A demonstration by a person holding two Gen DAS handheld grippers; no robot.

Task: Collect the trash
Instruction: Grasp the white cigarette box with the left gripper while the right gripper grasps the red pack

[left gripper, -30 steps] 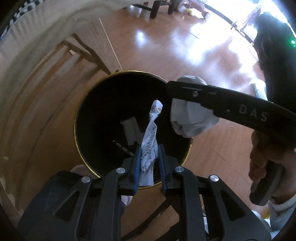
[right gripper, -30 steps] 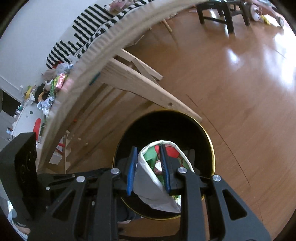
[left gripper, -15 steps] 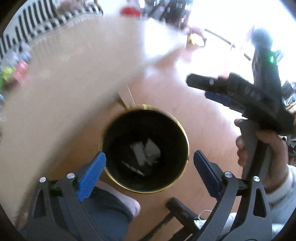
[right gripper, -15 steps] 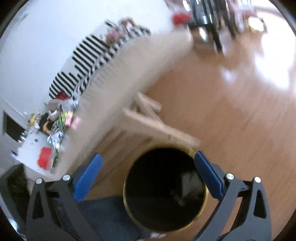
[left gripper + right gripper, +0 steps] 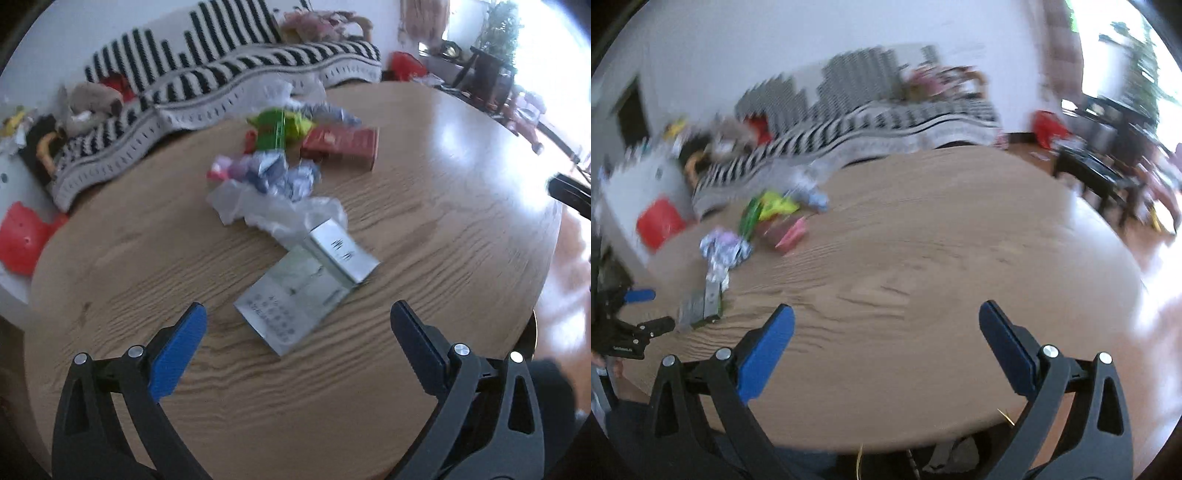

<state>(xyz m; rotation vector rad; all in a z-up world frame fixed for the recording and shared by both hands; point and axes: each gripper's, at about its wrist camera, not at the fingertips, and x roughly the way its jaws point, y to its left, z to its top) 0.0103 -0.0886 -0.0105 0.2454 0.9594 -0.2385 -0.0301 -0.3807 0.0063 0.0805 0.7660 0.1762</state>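
Left gripper (image 5: 297, 326) spread wide above a round wooden table (image 5: 443, 206), nothing between the blue pads (image 5: 177, 347). Right gripper (image 5: 886, 332) likewise spread wide and empty, over bare tabletop in its own view.

Trash heaped on the table, seen from the left wrist view:
- Flattened silver-grey packet (image 5: 306, 291) nearest, at 12 o'clock from the left gripper, one end folded up into a small box-like flap.
- Crumpled clear plastic (image 5: 273, 210) just beyond, touching the packet's far end.
- Crinkled bluish foil wrapper (image 5: 280, 173) resting against the plastic's far side, with a pink-and-red scrap at its 9 o'clock edge.
- Red carton (image 5: 343, 144) lying flat at 1 o'clock from the foil.
- Green and yellow wrapper (image 5: 280, 127) at 12 o'clock from the foil, touching the carton's left end.

From the right wrist view, same heap (image 5: 738, 236) blurred, at 10 o'clock from the right gripper and well apart from it; left gripper's tip visible at the frame's 9 o'clock edge.

Black-and-white striped blanket (image 5: 221, 77) draped over furniture beyond the table at 12 o'clock. Red object (image 5: 20, 236) at 9 o'clock off the table edge.
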